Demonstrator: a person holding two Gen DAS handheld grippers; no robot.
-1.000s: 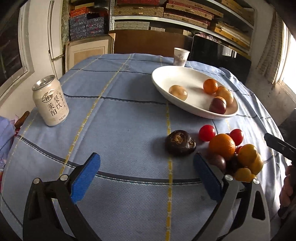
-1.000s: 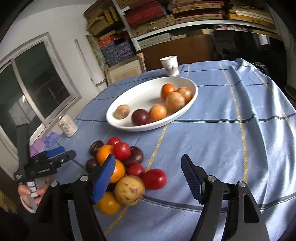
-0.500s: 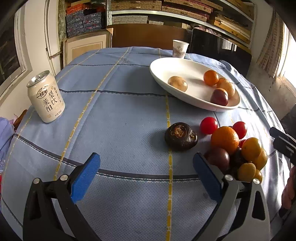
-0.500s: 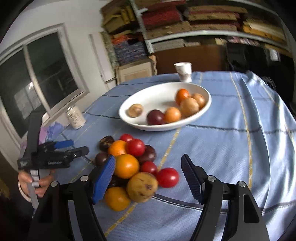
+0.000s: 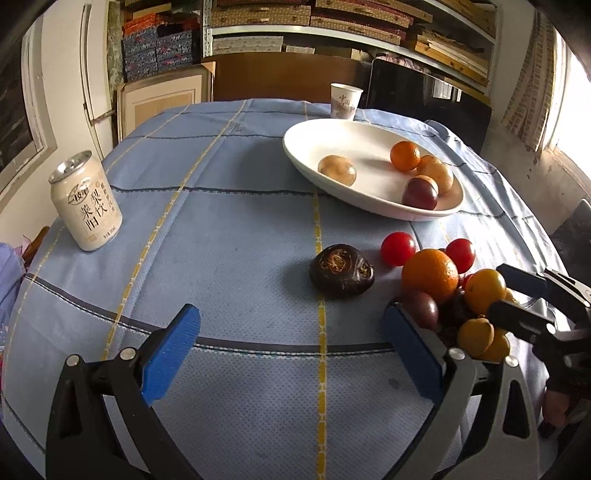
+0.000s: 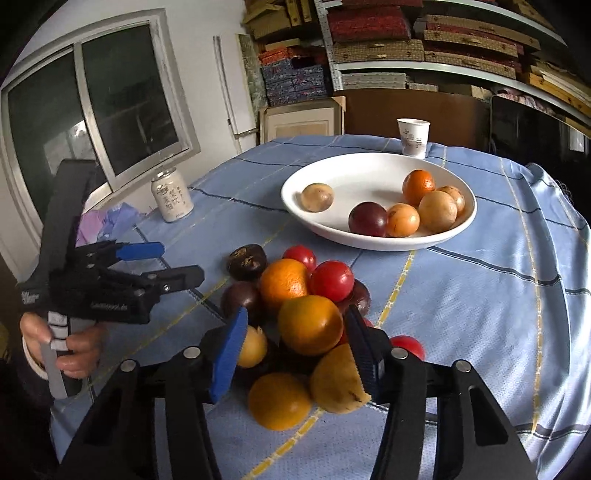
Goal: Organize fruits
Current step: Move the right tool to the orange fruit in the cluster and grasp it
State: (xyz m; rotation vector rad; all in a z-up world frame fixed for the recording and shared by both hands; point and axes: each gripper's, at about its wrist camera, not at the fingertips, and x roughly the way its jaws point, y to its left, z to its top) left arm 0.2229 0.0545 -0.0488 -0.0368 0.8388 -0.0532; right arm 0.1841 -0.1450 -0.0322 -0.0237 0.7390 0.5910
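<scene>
- Blue checked tablecloth (image 5: 229, 221) carries a white plate (image 6: 343, 173) of fruit.
- My right gripper (image 6: 297, 341) brackets an orange fruit (image 6: 310, 325); contact unclear.
- My left gripper (image 5: 291, 350) gapes wide, holding nothing.

A storeroom or back room of a shop rather than a kitchen: metal shelves (image 6: 424, 66) along the wall are stacked with flat patterned boxes (image 6: 369, 22), framed boards (image 5: 164, 99) lean below them, and a sliding window (image 6: 92, 110) faces the cloth-covered tabletop (image 5: 221, 177).
</scene>
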